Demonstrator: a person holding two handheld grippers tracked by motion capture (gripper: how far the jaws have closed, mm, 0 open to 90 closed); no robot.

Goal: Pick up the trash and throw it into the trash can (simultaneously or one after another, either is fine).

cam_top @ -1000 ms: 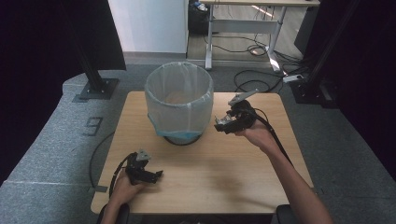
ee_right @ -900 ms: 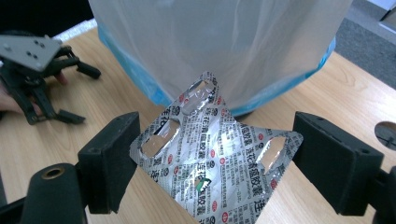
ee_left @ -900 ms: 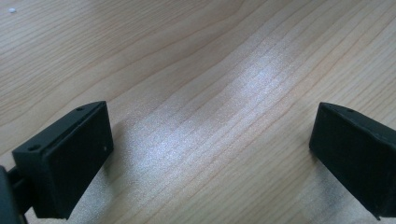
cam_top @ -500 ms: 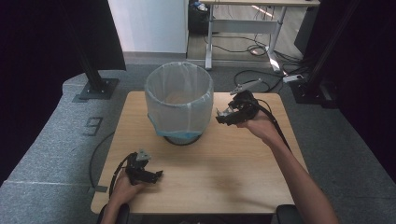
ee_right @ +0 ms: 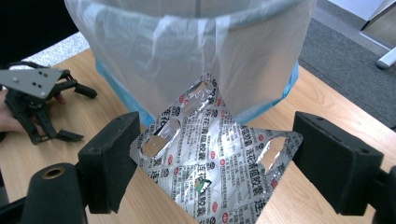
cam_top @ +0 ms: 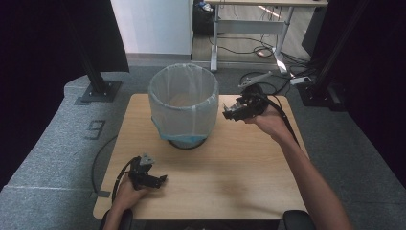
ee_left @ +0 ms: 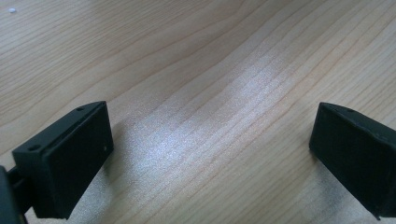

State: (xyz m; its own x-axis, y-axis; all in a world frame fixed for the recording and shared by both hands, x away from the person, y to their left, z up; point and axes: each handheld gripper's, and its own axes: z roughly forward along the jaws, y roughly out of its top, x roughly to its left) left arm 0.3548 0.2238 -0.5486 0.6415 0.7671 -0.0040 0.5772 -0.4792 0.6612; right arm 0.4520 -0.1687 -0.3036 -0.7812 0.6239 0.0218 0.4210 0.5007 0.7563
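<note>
A silver blister pack (ee_right: 224,182) with printed foil and several emptied pockets hangs above the table, with my right gripper (ee_right: 214,156) shut on its two side edges. In the high view that right gripper (cam_top: 231,113) is raised just right of the waste bin (cam_top: 184,103), a round bin lined with a clear bag over a blue one. The bin's bag wall (ee_right: 187,51) stands right behind the pack. My left gripper (cam_top: 160,180) rests open on the wooden table (cam_top: 249,167) near the front left edge. Its jaws (ee_left: 210,154) stand wide apart over bare wood.
The bin sits at the table's back centre. Black stand bases (cam_top: 98,91) and cables lie on the grey floor beyond the table. A desk frame (cam_top: 249,28) stands at the back. The left gripper (ee_right: 84,114) also shows far off in the right gripper view.
My right gripper has risen and moved a little farther back beside the bin, the blister pack still in it. The left gripper has stayed put.
</note>
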